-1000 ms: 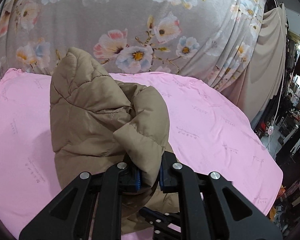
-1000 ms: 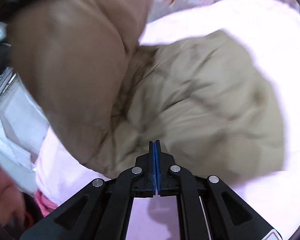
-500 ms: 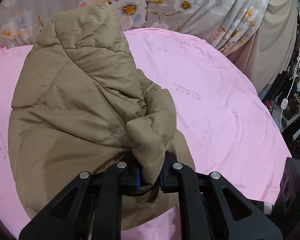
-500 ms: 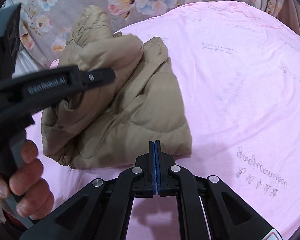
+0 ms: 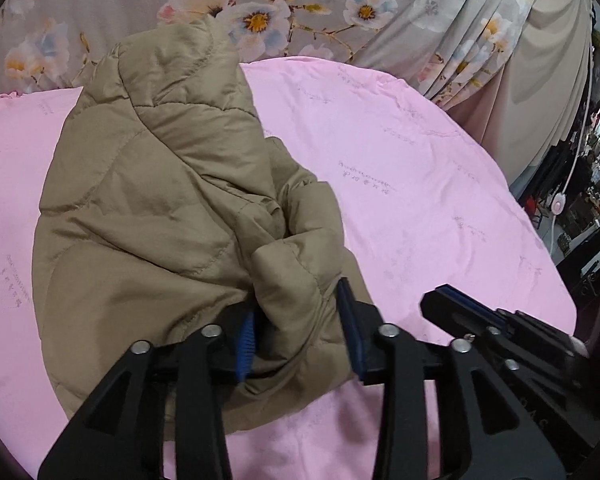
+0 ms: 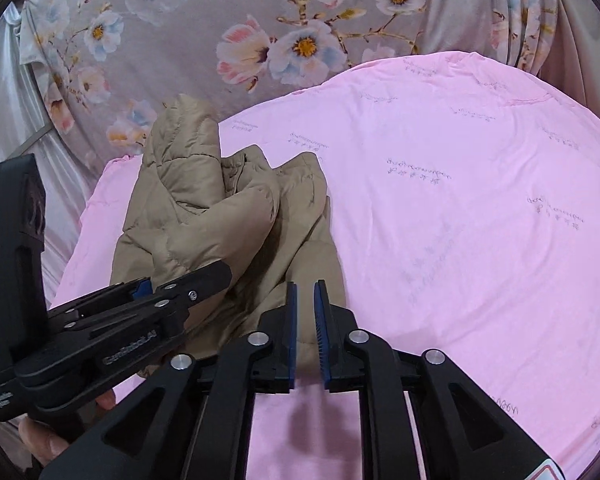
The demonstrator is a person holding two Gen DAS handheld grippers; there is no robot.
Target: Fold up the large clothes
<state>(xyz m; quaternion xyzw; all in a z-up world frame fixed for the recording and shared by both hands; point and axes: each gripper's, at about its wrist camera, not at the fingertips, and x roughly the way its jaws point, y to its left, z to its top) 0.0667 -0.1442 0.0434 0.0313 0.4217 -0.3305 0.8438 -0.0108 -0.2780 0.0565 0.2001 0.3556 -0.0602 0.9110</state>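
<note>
A tan quilted puffer jacket [image 5: 152,208] lies bunched in a heap on the pink sheet [image 5: 400,184]. My left gripper [image 5: 298,336] has its jaws parted wide, with a puffy fold of the jacket lying loosely between them. In the right wrist view the jacket [image 6: 220,220] sits at the left, and the left gripper [image 6: 152,292] reaches into it from the left. My right gripper [image 6: 305,320] is slightly open and empty, just in front of the jacket's near edge. It also shows in the left wrist view [image 5: 460,304] at the lower right.
A grey floral curtain [image 6: 260,20] hangs behind the pink sheet [image 6: 460,200]. A beige drape [image 5: 548,60] and a cluttered shop area [image 5: 592,184] lie to the far right. A hand [image 6: 44,436] holds the left gripper.
My left gripper has opened its jaws around the jacket fold it was clamping. My right gripper has opened slightly from fully shut and come closer to the jacket's near edge.
</note>
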